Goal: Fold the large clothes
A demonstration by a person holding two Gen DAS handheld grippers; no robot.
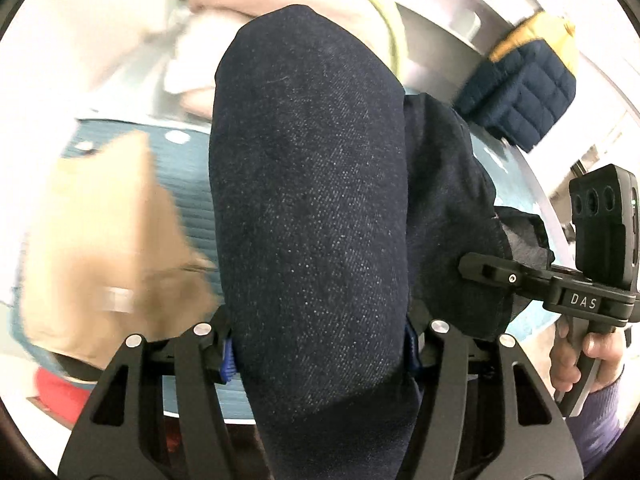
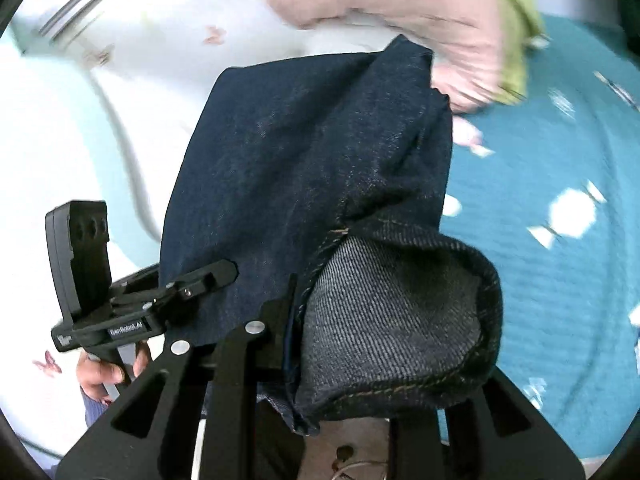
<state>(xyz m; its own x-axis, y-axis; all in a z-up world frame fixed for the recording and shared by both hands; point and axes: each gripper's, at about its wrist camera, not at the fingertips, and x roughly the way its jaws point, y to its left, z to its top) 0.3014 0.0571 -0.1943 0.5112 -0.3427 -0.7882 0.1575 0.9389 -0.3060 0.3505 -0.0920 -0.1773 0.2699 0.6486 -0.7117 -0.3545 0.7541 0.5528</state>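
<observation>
- Your left gripper is clamped on the dark denim jeans; the cloth fills the centre of the left wrist frame and runs up from between the fingers, blue pads pressed to both sides.
- Your right gripper pinches the same jeans at an open hem, lower centre of the right wrist frame, grey inside showing. Its right finger is hidden by the cloth, so the grip is a judgement from how the hem hangs.
- Each view shows the other tool: right-hand one at right edge of the left view, left-hand one at lower left of the right view, both against the denim. Likely you're holding two points apart so the cloth hangs straight for a fold.
- Jeans are lifted off the teal blanket, which sits right side of the right frame.
- Blur suggests motion.
- Other clothes sit clear: tan garment left, navy quilted jacket upper right, pink garment top.
</observation>
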